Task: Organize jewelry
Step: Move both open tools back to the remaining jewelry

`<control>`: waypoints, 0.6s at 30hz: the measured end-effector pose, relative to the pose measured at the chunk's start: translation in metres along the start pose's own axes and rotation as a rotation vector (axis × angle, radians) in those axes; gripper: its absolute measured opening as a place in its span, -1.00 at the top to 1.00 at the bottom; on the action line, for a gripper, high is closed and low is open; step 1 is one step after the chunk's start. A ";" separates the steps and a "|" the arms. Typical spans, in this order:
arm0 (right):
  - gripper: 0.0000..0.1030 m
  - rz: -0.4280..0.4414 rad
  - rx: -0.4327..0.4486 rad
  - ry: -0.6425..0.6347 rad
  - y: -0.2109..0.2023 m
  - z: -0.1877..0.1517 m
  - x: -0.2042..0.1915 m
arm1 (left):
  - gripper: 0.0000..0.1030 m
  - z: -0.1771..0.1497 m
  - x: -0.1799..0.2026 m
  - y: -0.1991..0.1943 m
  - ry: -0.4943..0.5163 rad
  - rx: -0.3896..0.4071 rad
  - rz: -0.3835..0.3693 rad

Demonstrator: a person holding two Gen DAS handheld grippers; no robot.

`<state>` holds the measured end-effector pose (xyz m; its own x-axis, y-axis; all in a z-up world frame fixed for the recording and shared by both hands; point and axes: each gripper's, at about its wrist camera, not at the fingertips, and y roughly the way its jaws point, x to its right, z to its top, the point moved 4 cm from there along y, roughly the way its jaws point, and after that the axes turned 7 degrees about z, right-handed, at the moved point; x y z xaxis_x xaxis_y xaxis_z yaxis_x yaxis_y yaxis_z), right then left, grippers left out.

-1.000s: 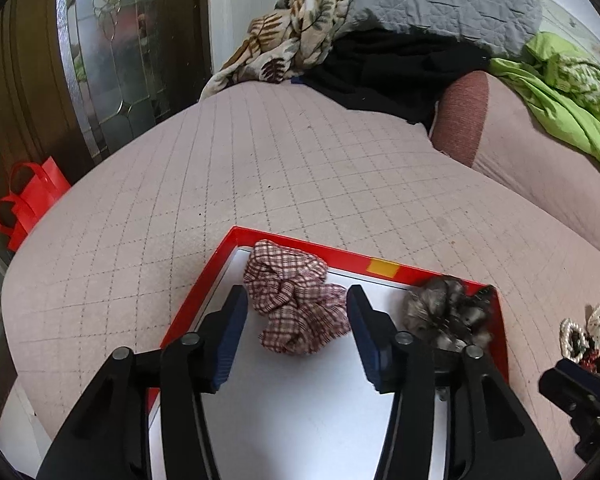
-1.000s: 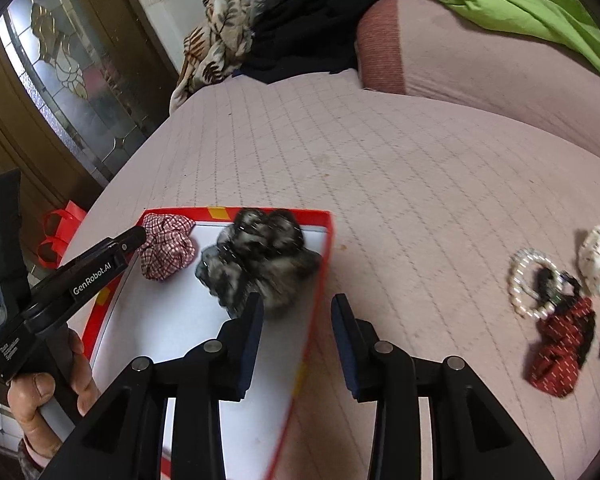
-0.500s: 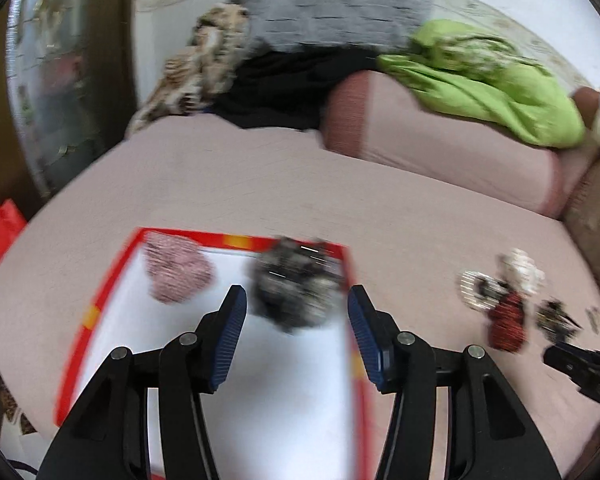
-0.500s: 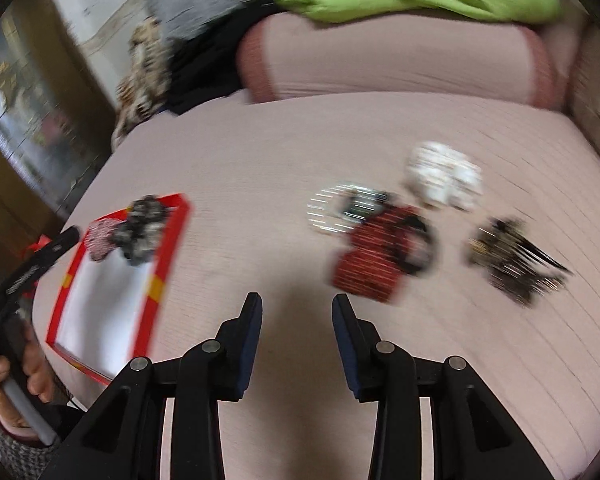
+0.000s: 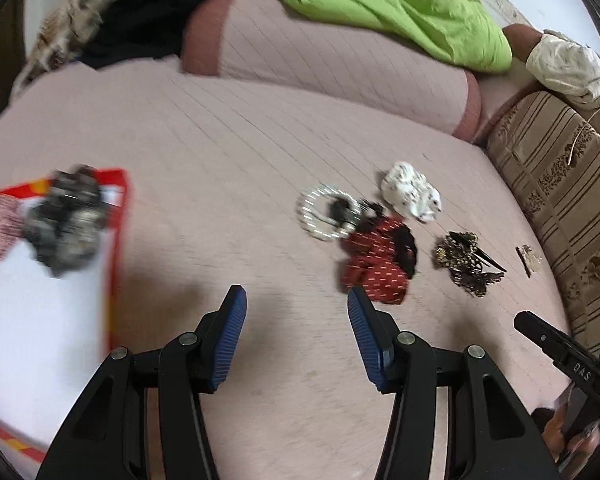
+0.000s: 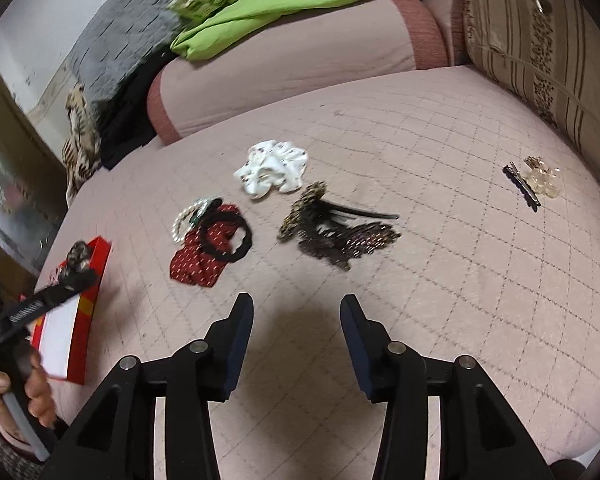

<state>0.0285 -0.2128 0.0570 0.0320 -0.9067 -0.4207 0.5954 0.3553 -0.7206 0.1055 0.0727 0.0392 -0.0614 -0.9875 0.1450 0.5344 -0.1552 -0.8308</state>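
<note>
Both hand-held grippers have swung from the red tray point(image 5: 118, 240) to the loose jewelry; the right hand-held gripper point(image 6: 296, 344), empty, is opening just short of the red scrunchie point(image 6: 198, 262); the left hand-held gripper point(image 5: 294, 334) stands apart, empty; the black hair tie point(image 6: 226, 236) overlapping the scrunchie could snag and be dragged along.

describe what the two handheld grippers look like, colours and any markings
Both the left gripper and the right gripper have black plastic frames with silver rivets and ribbed blue pads on their fingers. The left one's side carries white lettering, too blurred to read.
</note>
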 end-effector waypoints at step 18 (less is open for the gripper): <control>-0.01 0.070 0.035 -0.033 0.016 0.042 -0.002 | 0.89 -0.016 0.071 0.057 0.092 -0.144 -0.002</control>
<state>0.0720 -0.2146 0.0698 0.1005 -0.8872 -0.4504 0.6185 0.4103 -0.6702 0.1179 -0.0065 -0.0064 -0.1429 -0.9845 0.1021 0.4079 -0.1526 -0.9002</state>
